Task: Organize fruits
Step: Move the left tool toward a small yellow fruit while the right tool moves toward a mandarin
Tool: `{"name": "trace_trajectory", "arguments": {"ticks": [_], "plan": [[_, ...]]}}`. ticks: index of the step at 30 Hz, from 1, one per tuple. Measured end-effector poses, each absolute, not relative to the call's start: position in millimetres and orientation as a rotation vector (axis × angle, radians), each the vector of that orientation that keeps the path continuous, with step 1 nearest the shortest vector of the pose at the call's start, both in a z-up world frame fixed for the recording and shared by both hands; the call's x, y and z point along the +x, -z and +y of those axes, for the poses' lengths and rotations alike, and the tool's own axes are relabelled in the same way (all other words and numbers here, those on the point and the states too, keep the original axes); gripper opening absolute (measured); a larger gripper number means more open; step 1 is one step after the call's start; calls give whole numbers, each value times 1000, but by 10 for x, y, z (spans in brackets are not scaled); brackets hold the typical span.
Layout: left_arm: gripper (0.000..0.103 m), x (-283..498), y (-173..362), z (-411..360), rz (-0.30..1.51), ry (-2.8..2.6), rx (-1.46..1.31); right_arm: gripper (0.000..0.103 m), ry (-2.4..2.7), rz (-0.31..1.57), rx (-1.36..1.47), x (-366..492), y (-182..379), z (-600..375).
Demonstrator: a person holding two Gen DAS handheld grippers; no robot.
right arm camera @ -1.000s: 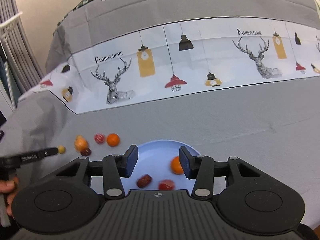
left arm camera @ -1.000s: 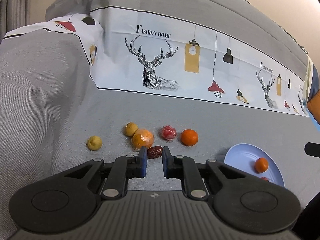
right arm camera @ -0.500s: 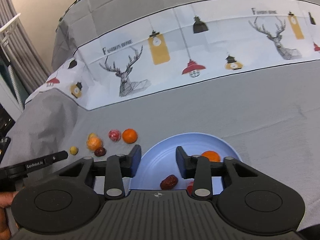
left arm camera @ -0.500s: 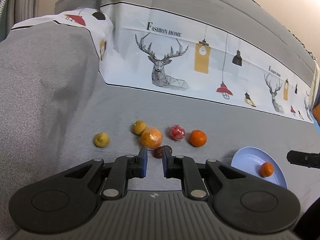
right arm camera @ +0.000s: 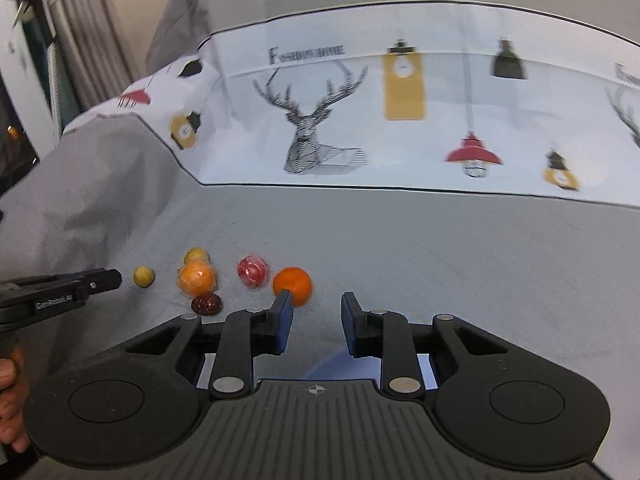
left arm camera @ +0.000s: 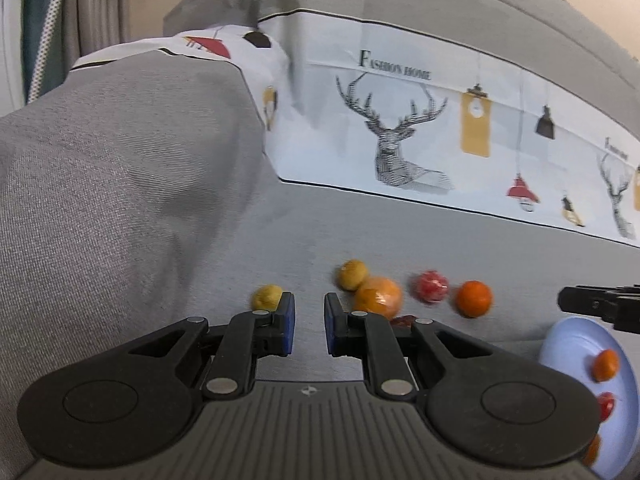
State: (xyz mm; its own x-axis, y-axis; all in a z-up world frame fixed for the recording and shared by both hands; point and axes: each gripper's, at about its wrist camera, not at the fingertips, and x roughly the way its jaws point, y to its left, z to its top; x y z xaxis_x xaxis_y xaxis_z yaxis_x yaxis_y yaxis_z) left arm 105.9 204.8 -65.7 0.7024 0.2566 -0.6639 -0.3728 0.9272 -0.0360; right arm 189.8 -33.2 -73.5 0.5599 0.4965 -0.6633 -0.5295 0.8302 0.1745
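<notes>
My left gripper [left arm camera: 307,330] is drawn in as far as it goes, a narrow slot between its blue pads [left arm camera: 287,325] with nothing in it. My right gripper [right arm camera: 312,326] is closing, its jaws a little apart and empty; a sliver of the blue plate [right arm camera: 352,364] shows under it.

In the left view the plate [left arm camera: 576,340] sits low at the right edge with a small orange [left arm camera: 605,365] and a red fruit [left arm camera: 606,405] on it, and my right gripper's tip just above its rim.

Just past the grippers the loose fruit lies in a rough row on the grey cloth [right arm camera: 440,248]: a dark date [right arm camera: 206,303] nearest, a wrapped orange [right arm camera: 196,278] touching it, an orange [right arm camera: 294,284] beside my right gripper's left pad, a red-and-white ball [right arm camera: 253,271], and two yellow fruits [right arm camera: 144,276] [right arm camera: 196,255]. My left gripper's tip reaches in near the lone yellow one.

Farther back runs a white band printed with deer [right arm camera: 316,120] and lamps.
</notes>
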Motion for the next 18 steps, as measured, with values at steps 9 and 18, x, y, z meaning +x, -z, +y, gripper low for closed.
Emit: {"name": "trace_trajectory", "arguments": {"ticks": [9,18], "plan": [[35,1314,872,2177,761,-455,-121,51,-622,782,-81,2116,1024,-26],[49,1522,1077,2318,798,-492,-119,69,-642,798,-158,2303,1206,315]]}}
